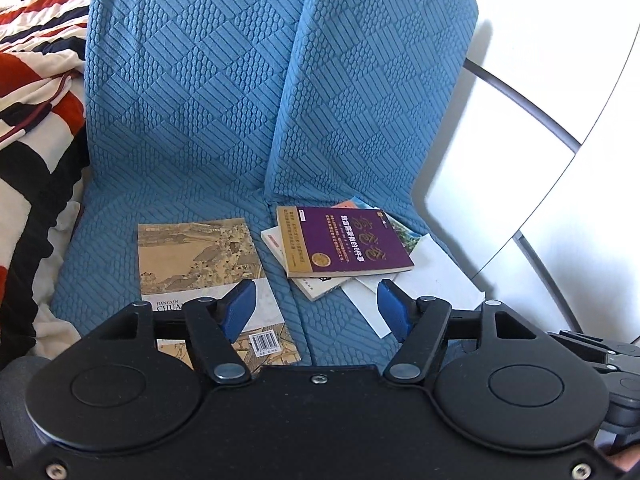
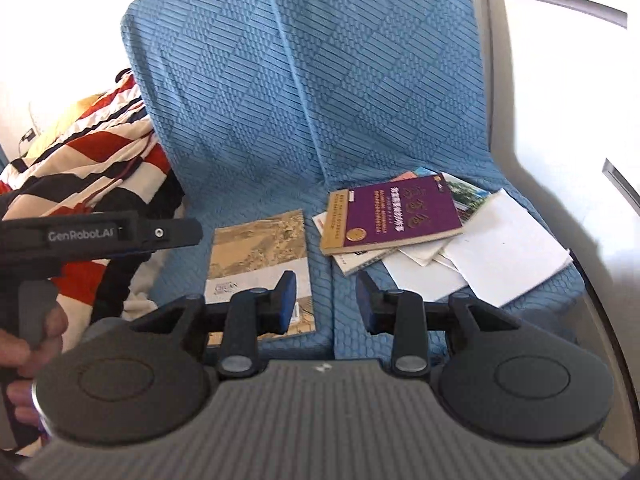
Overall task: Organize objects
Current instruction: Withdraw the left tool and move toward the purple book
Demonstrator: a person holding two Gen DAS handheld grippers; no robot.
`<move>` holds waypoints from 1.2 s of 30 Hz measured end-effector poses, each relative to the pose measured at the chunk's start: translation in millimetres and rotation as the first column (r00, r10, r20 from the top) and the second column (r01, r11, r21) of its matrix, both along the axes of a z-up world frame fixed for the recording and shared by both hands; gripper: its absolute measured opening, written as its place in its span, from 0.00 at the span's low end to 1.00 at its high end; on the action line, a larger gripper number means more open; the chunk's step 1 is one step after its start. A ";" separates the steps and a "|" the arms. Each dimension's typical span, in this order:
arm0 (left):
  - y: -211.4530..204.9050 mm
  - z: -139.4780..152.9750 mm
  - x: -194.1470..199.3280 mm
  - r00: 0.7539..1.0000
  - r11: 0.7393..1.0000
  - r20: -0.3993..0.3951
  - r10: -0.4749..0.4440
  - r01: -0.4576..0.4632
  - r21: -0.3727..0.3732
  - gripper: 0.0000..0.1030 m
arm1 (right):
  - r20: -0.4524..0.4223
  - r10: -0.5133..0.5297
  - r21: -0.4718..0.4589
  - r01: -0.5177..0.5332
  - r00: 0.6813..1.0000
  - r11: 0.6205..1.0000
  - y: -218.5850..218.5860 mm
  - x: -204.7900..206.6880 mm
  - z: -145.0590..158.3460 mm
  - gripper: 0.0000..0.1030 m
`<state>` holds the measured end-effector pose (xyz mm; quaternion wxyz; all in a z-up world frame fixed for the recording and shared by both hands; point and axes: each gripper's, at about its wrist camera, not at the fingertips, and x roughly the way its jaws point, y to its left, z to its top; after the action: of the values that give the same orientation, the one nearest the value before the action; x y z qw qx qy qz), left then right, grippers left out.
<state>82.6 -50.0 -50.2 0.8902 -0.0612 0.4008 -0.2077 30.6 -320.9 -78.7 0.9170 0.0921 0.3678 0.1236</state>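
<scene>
A tan book with a landscape painting on its cover (image 1: 200, 264) (image 2: 260, 248) lies flat on the left seat of the blue sofa (image 1: 180, 100) (image 2: 320, 80). On the right seat a purple book (image 1: 344, 240) (image 2: 396, 212) tops a loose pile of thin booklets and white papers (image 1: 432, 276) (image 2: 508, 248). My left gripper (image 1: 316, 292) hovers open over the seat's front, between the tan book and the pile, holding nothing. My right gripper (image 2: 326, 280) is open too, its blue pads empty above the seam between the seats.
A red, white and dark striped blanket (image 1: 32, 100) (image 2: 92, 160) is heaped to the left of the sofa. White panels with grey rails (image 1: 520, 160) close off the right side. A hand (image 2: 24, 344) grips the left tool's handle at the left edge.
</scene>
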 end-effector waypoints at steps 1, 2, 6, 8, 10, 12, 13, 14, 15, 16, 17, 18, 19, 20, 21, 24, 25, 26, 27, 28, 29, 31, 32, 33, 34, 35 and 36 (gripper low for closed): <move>-1.3 -0.1 -0.7 1.000 1.000 -0.002 -0.007 0.007 -0.002 0.65 | -0.001 -0.008 -0.003 0.008 1.000 1.000 -2.2 -0.7 -0.6 0.35; -2.1 0.1 -0.8 1.000 1.000 -0.002 -0.009 0.009 -0.003 0.68 | -0.001 -0.015 -0.007 0.015 1.000 1.000 -3.9 -1.2 -1.0 0.35; -4.4 3.6 -3.5 1.000 1.000 0.012 -0.003 0.003 0.002 0.75 | -0.005 -0.036 -0.020 0.036 0.999 0.999 -8.6 -1.2 -2.0 0.44; -4.4 5.7 -3.3 1.000 1.000 0.010 -0.003 0.003 0.001 0.79 | -0.001 -0.042 -0.021 0.042 0.999 0.999 -10.1 -1.2 -2.2 0.55; -4.9 7.0 -3.9 1.000 1.000 0.013 -0.004 0.004 0.005 0.86 | 0.011 -0.045 -0.030 0.045 0.999 0.999 -10.9 -0.9 -1.9 0.81; -4.8 8.3 -3.8 1.000 1.000 0.020 -0.009 0.009 0.000 0.93 | 0.023 -0.045 -0.041 0.046 0.999 0.998 -10.8 -0.4 -2.8 0.86; -4.9 8.3 -4.1 1.000 1.000 0.021 -0.012 0.012 -0.003 0.96 | 0.020 -0.043 -0.047 0.044 0.999 0.998 -10.3 0.3 -3.4 0.86; -5.2 7.8 -3.4 1.000 1.000 0.021 -0.013 0.013 -0.004 0.96 | 0.016 -0.041 -0.046 0.042 0.999 0.998 -10.4 1.7 -4.2 0.86; -5.4 7.5 -2.9 1.000 1.000 0.021 -0.012 0.012 -0.001 0.96 | 0.011 -0.040 -0.040 0.041 0.999 0.998 -10.8 3.4 -4.8 0.86; -5.9 7.0 -2.5 1.000 1.000 0.021 -0.011 0.011 0.003 0.96 | 0.004 -0.042 -0.031 0.042 0.999 0.999 -11.2 4.4 -6.0 0.86; -6.1 6.7 -2.1 1.000 1.000 0.022 -0.012 0.011 0.006 0.96 | -0.002 -0.044 -0.024 0.043 0.999 0.999 -11.4 5.8 -7.1 0.86; -6.1 5.8 -1.6 1.000 1.000 0.021 -0.012 0.012 0.005 0.96 | -0.008 -0.045 -0.022 0.045 0.999 0.999 -10.9 6.8 -8.4 0.86; -5.7 4.8 -1.0 1.000 1.000 0.018 -0.012 0.012 0.004 0.96 | -0.013 -0.046 -0.024 0.046 0.999 0.999 -9.9 8.0 -9.2 0.86; -5.0 3.8 -0.2 1.000 1.000 0.016 -0.009 0.009 0.001 0.96 | -0.016 -0.046 -0.025 0.046 0.999 0.999 -9.2 8.9 -10.0 0.86; -4.2 3.2 0.6 1.000 1.000 0.014 -0.007 0.007 -0.002 0.96 | -0.017 -0.046 -0.026 0.045 0.999 0.999 -8.2 9.1 -10.1 0.86; 0.0 0.7 3.8 1.000 1.000 0.012 0.002 -0.001 -0.015 0.98 | -0.022 -0.039 -0.027 0.038 0.999 0.999 -5.9 12.4 -11.9 0.86; 1.5 -0.1 5.1 1.000 1.000 0.012 0.005 -0.005 -0.019 0.99 | -0.027 -0.035 -0.028 0.034 0.999 0.999 -4.9 14.1 -13.0 0.87; 2.5 -0.8 6.3 1.000 1.000 0.013 0.008 -0.007 -0.021 0.99 | -0.033 -0.033 -0.030 0.032 0.999 0.999 -3.9 15.5 -14.7 0.91; 3.4 -2.0 7.9 1.000 1.000 0.013 0.009 -0.009 -0.021 0.99 | -0.039 -0.035 -0.032 0.034 0.999 0.999 -3.0 17.0 -16.6 0.99; 4.0 -3.5 9.7 1.000 1.000 0.012 0.008 -0.008 -0.023 0.99 | -0.039 -0.037 -0.033 0.036 0.999 0.999 -2.7 18.1 -17.9 1.00; 4.1 -5.3 11.7 1.000 1.000 0.012 0.007 -0.006 -0.025 0.99 | -0.040 -0.037 -0.037 0.035 0.999 0.999 -1.5 19.2 -19.9 1.00; 3.7 -10.0 16.4 1.000 1.000 0.013 0.003 -0.003 -0.024 0.99 | -0.042 -0.038 -0.042 0.036 0.998 0.998 0.4 21.5 -24.4 1.00; 2.9 -12.9 19.0 1.000 1.000 0.014 0.003 -0.003 -0.021 0.99 | -0.046 -0.040 -0.043 0.038 0.998 0.998 1.3 23.3 -26.9 1.00; 2.4 -16.1 22.1 1.000 1.000 0.017 0.002 -0.002 -0.020 0.99 | -0.047 -0.040 -0.040 0.039 0.998 0.998 1.8 25.3 -29.6 1.00; 1.5 -19.9 25.9 1.000 1.000 0.018 0.000 0.000 -0.020 0.99 | -0.048 -0.041 -0.036 0.039 0.998 0.999 2.1 27.1 -32.0 1.00; 0.5 -23.9 30.5 1.000 1.000 0.014 -0.001 0.001 -0.021 0.99 | -0.047 -0.045 -0.031 0.044 0.998 0.999 2.0 29.3 -35.3 1.00; -0.7 -27.6 35.0 1.000 1.000 0.014 -0.001 0.001 -0.024 0.99 | -0.048 -0.051 -0.029 0.050 0.998 0.998 1.8 31.7 -38.5 1.00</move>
<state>117.5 -50.7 -77.8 0.8920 -0.0701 0.3922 -0.2134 62.3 -319.1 -117.2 0.9119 0.0915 0.3893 0.0928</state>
